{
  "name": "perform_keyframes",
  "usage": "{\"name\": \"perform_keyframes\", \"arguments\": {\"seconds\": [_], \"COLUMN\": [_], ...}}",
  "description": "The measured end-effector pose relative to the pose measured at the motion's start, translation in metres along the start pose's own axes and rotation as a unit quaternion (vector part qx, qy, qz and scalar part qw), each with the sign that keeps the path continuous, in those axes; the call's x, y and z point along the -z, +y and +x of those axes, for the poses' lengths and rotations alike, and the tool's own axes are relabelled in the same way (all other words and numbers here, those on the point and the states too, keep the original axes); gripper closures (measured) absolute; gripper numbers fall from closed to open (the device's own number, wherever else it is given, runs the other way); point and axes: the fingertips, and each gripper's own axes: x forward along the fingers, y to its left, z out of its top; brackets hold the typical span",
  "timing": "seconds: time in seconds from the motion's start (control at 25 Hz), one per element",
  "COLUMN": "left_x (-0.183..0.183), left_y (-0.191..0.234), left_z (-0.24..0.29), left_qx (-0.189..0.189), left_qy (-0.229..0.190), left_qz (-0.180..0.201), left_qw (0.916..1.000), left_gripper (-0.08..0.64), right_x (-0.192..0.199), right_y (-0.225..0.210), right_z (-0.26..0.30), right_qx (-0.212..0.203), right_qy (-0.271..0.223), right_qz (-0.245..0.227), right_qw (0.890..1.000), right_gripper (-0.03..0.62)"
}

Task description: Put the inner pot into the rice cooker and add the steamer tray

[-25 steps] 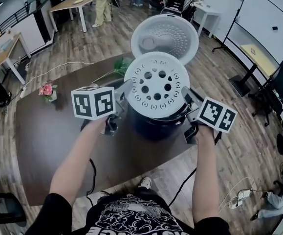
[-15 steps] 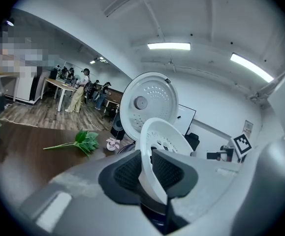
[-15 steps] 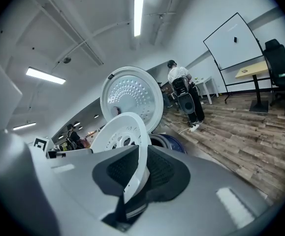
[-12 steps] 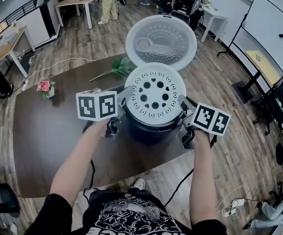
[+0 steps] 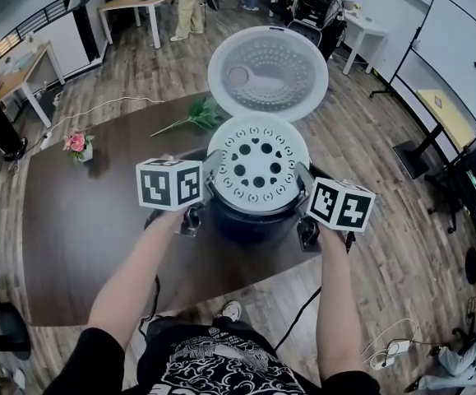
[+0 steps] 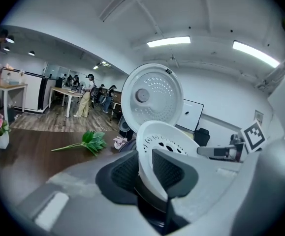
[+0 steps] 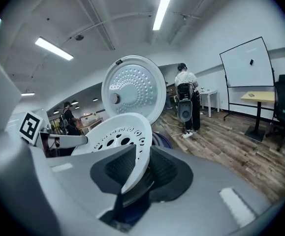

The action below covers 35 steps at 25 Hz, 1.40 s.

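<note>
As the steamer tray [image 5: 258, 164] is coming down from its higher position of a second ago onto the mouth of the rice cooker [image 5: 254, 222], I am holding it by opposite edges. Nearest me, the left gripper [image 6: 143, 168] is clamping the tray's white rim between its ribbed pads. The right gripper [image 7: 140, 170] has just been easing its jaws apart, so the rim is standing loosely in the gap, no longer pinched. I read this as the start of the release, with the tray all but seated. It is sitting level in the head view but tilting slightly in both gripper views, so I would check that it is settling flat before freeing the left side. The perforated tray is carrying nothing. It is covering the cooker's opening, so the inner pot is hidden from me. A dark rim is showing just below the tray in the gripper views, and I judge the pot to be already inside. Behind the tray the open lid [image 5: 268, 72] is standing upright on its hinge. Farther back on the dark table [image 5: 81, 220] a leafy sprig [image 5: 196, 115] and a small vase of pink flowers [image 5: 79, 148] are lying well clear of the cooker.
</note>
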Motion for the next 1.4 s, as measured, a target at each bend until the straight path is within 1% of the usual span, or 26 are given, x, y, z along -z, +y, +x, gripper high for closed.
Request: {"name": "perform_keyframes", "arguments": {"seconds": [0.2,0.4,0.52,0.68,0.8,0.96,1.12,1.24,1.4], "left_x": [0.004,0.003,0.002,0.005,0.007,0.006,0.005,0.01,0.012], "left_y": [-0.005,0.005,0.007,0.009,0.009,0.011,0.011,0.007,0.008], "left_z": [0.004,0.006,0.007,0.009,0.01,0.013,0.013,0.012,0.007], "left_qx": [-0.018,-0.039,-0.043,-0.049,-0.051,-0.057,-0.056,-0.059,-0.056], "left_qy": [0.009,0.023,0.031,0.039,0.042,0.045,0.044,0.041,0.038], "left_qz": [0.025,0.062,0.069,0.071,0.074,0.089,0.088,0.093,0.09], "left_qw": [0.9995,0.9971,0.9962,0.9955,0.9951,0.9934,0.9936,0.9931,0.9937], "left_gripper": [0.472,0.459,0.453,0.442,0.439,0.436,0.433,0.431,0.431], "right_x": [0.002,0.002,0.001,0.001,0.003,0.0,-0.002,-0.002,-0.011], "right_y": [-0.006,0.0,0.001,0.0,-0.003,-0.002,-0.004,-0.005,0.006], "right_z": [0.0,0.009,0.012,0.014,0.014,0.017,0.017,0.012,0.009], "right_qx": [0.011,0.018,0.021,0.041,0.041,0.039,0.039,0.036,0.028], "right_qy": [0.013,0.028,0.035,0.042,0.042,0.04,0.039,0.029,0.014], "right_qz": [-0.041,-0.068,-0.079,-0.122,-0.123,-0.124,-0.122,-0.118,-0.117], "right_qw": [0.999,0.997,0.996,0.991,0.991,0.991,0.991,0.992,0.993], "right_gripper": [0.488,0.485,0.485,0.469,0.468,0.468,0.475,0.476,0.476]}}
